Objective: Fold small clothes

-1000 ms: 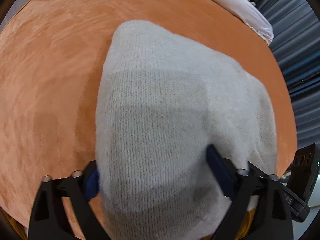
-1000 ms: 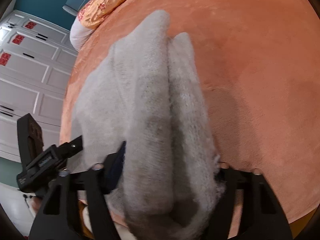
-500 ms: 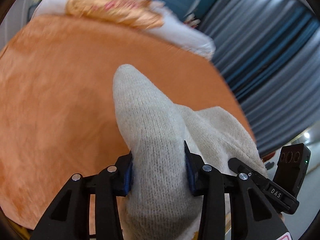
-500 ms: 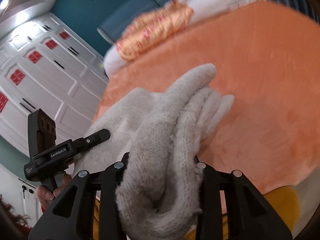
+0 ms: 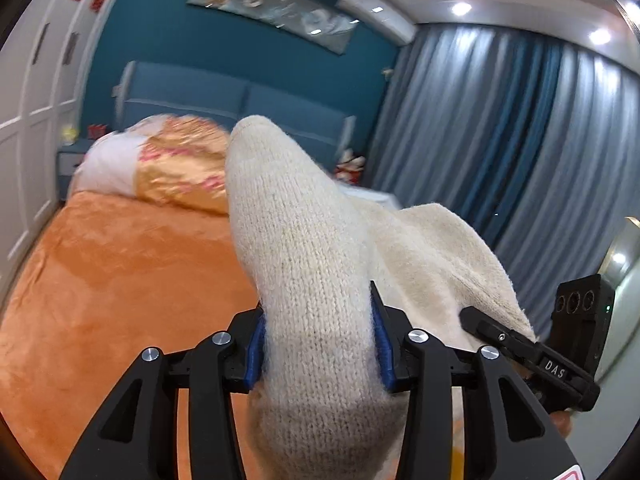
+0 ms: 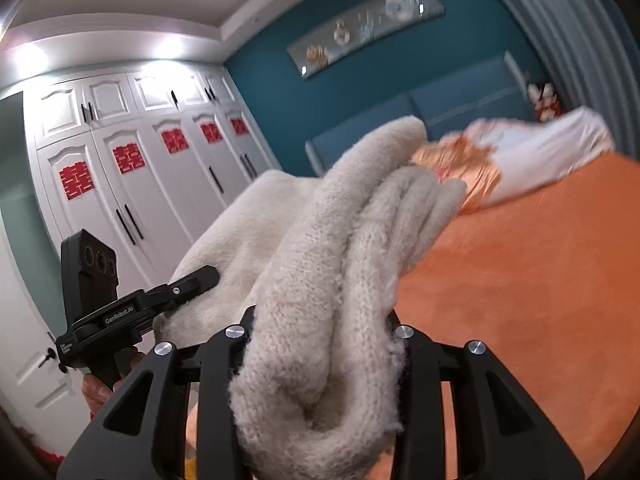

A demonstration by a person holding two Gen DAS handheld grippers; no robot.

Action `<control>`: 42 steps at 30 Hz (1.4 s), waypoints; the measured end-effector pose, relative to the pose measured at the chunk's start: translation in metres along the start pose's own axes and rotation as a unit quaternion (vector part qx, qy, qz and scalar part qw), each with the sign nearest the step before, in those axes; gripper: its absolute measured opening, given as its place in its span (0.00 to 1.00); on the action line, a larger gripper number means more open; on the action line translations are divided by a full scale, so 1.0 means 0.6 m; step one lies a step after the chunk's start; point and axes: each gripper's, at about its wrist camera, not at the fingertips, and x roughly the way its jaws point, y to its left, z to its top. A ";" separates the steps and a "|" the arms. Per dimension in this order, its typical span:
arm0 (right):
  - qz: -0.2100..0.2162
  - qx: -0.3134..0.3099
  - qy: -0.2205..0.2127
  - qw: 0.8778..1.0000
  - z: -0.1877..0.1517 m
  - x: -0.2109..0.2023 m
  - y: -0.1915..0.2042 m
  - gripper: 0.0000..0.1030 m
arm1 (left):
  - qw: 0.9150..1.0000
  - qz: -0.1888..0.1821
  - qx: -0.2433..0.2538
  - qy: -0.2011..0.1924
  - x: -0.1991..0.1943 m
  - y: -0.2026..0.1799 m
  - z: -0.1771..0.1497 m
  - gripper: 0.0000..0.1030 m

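1. My left gripper squeezes a fat roll of the cream knitted sweater. The blue pads press in on both sides. My right gripper is clamped on another bunched bit of the same sweater. The sweater is up in the air, above the orange bedspread, and stretches from one gripper to the other.

2. The part in my right gripper is many layers squashed together. I think a layer can slide out if I pull too hard. Then that side drops and the fold is messy.

3. The knit is soft and stretchy. If I move my two hands far apart, it can stretch or sag in the middle. Then the edges do not line up when I lay it down.

4. I cannot see the bottom of the sweater in either view. It may hang lower than I think. If it touches the bedspread first, it can crumple under itself.

5. The fuzzy wool can catch on my fingers. When I let go, it may stick and drag the fold open.

6. The gold and pink pillow lies at the far end of the bed. If I swing too far that way, the sweater can land on it, not on the flat part.
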 end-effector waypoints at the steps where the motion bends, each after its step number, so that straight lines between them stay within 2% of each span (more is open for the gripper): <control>1: -0.008 0.008 0.021 1.000 -0.017 0.042 -0.015 0.38 | 1.000 0.021 -0.007 0.019 0.024 0.038 -0.018 0.50; 2: -0.023 0.025 0.059 0.998 -0.052 0.095 -0.044 0.42 | 0.999 0.037 -0.016 0.036 0.042 0.068 -0.038 0.52; 3: -0.043 0.041 0.092 0.994 -0.086 0.135 -0.069 0.47 | 0.995 0.069 -0.034 0.064 0.074 0.116 -0.075 0.59; 4: -0.068 0.056 0.127 0.988 -0.126 0.170 -0.096 0.47 | 0.989 0.098 -0.048 0.099 0.106 0.157 -0.115 0.58; 5: -0.103 0.078 0.176 0.976 -0.184 0.208 -0.130 0.47 | 0.981 0.123 -0.065 0.134 0.131 0.196 -0.155 0.58; 6: -0.125 0.090 0.202 0.967 -0.222 0.222 -0.150 0.44 | 0.967 0.160 -0.091 0.177 0.151 0.240 -0.208 0.54; 8: -0.139 0.113 0.224 0.958 -0.284 0.217 -0.168 0.40 | 0.951 0.173 -0.146 0.210 0.140 0.293 -0.281 0.54; 11: -0.149 0.105 0.216 0.959 -0.297 0.186 -0.155 0.30 | 0.949 0.178 -0.180 0.188 0.094 0.307 -0.303 0.54; 14: -0.170 0.046 0.217 0.960 -0.271 0.195 -0.120 0.10 | 0.953 0.183 -0.173 0.170 0.077 0.286 -0.291 0.54; 15: -0.173 0.033 0.215 0.961 -0.262 0.200 -0.116 0.09 | 0.954 0.181 -0.168 0.168 0.075 0.274 -0.288 0.54; 18: -0.171 0.010 0.215 0.961 -0.241 0.229 -0.105 0.09 | 0.961 0.163 -0.144 0.173 0.105 0.237 -0.269 0.54; 21: -0.196 -0.019 0.225 0.954 -0.243 0.258 -0.106 0.09 | 0.964 0.154 -0.114 0.184 0.155 0.207 -0.263 0.56; 22: -0.200 -0.018 0.232 0.952 -0.242 0.270 -0.111 0.09 | 0.963 0.156 -0.107 0.191 0.167 0.200 -0.270 0.56; 25: -0.200 0.000 0.264 0.943 -0.256 0.293 -0.146 0.09 | 0.952 0.186 -0.087 0.229 0.213 0.209 -0.300 0.56; 27: -0.226 -0.016 0.277 0.934 -0.273 0.298 -0.169 0.09 | 0.939 0.213 -0.079 0.256 0.233 0.228 -0.326 0.57; 28: -0.234 -0.013 0.282 0.930 -0.283 0.292 -0.184 0.09 | 0.938 0.210 -0.086 0.263 0.236 0.239 -0.338 0.59; 31: -0.224 0.022 0.291 0.930 -0.291 0.292 -0.224 0.13 | 0.936 0.193 -0.116 0.270 0.236 0.260 -0.366 0.63; 35: -0.177 0.037 0.269 0.946 -0.252 0.279 -0.203 0.15 | 0.935 0.200 -0.125 0.264 0.235 0.263 -0.364 0.63; 37: -0.176 0.025 0.265 0.948 -0.238 0.286 -0.195 0.22 | 0.935 0.201 -0.127 0.265 0.236 0.264 -0.366 0.63; 39: -0.178 0.019 0.281 0.943 -0.241 0.307 -0.200 0.24 | 0.934 0.203 -0.127 0.264 0.236 0.264 -0.367 0.64; 41: -0.193 0.003 0.314 0.930 -0.259 0.340 -0.208 0.24 | 0.934 0.205 -0.124 0.264 0.236 0.257 -0.364 0.65; 42: -0.194 -0.003 0.319 0.928 -0.265 0.347 -0.212 0.18 | 0.934 0.205 -0.121 0.265 0.236 0.256 -0.365 0.65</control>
